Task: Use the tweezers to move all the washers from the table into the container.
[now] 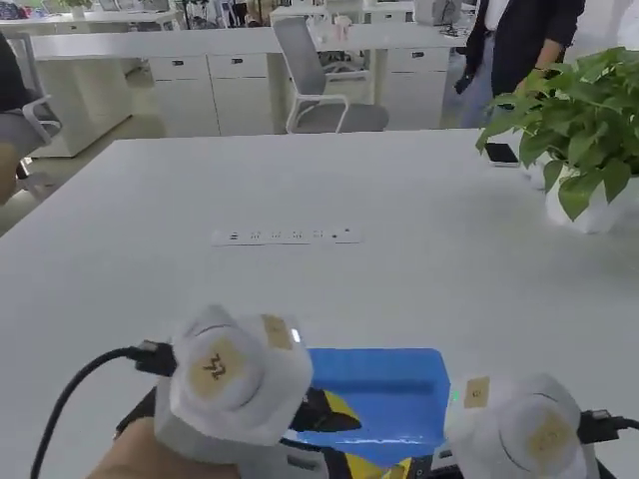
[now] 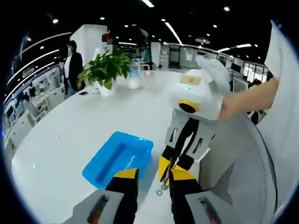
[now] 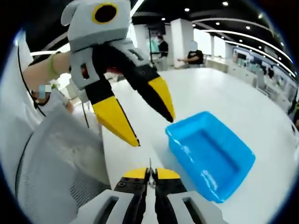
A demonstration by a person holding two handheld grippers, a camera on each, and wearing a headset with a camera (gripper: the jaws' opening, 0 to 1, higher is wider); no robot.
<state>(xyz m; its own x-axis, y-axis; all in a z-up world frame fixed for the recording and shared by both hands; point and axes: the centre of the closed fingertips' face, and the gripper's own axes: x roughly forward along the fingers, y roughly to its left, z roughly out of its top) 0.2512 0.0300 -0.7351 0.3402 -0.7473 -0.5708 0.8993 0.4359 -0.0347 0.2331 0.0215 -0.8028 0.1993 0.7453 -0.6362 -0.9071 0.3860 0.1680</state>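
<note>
now the right tongs (image 3: 150, 174) clamp the tweezers (image 3: 150, 164); the left tongs (image 2: 153, 174) gape wide beside the blue container (image 2: 117, 158).

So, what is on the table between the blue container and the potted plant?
Nothing: the left gripper view shows bare white table between the blue container and the potted plant.

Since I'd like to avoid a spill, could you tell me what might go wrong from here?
The washers lie near the table edge, so a nudge could flick them off. The right tongs pinch the tweezers with little tip showing; they may twist. The open left tongs hover close and might collide.
</note>
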